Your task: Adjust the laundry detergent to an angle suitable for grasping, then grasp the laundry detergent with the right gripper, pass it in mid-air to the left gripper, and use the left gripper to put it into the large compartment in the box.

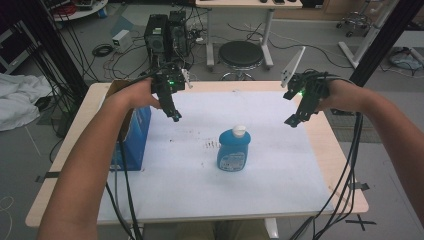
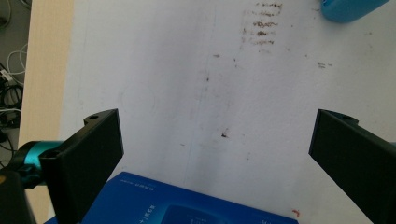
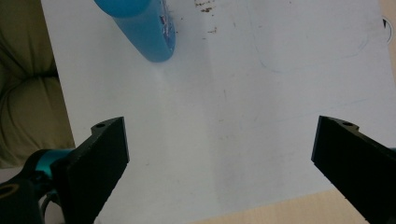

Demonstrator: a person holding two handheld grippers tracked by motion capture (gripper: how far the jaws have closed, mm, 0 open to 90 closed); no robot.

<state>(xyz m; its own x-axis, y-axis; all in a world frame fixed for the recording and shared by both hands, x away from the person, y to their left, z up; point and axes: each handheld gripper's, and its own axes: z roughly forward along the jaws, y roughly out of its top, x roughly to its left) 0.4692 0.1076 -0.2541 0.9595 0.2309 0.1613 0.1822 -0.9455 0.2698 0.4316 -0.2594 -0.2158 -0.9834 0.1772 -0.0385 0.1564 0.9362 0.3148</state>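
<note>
Bottle [image 1: 233, 150]: slick, top-heavy (likely part-full) | grip its body, not cap | left gripper [image 1: 175, 115], right gripper [image 1: 292, 121]: jaws apart, empty.

The blue bottle [image 1: 233, 149] has a label, but its words are too small to read. The blue box [image 2: 187, 205] has pale print that is too blurry to read.

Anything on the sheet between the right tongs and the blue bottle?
No, that stretch is bare: the high view shows plain white sheet between the right tongs and the blue bottle.
</note>
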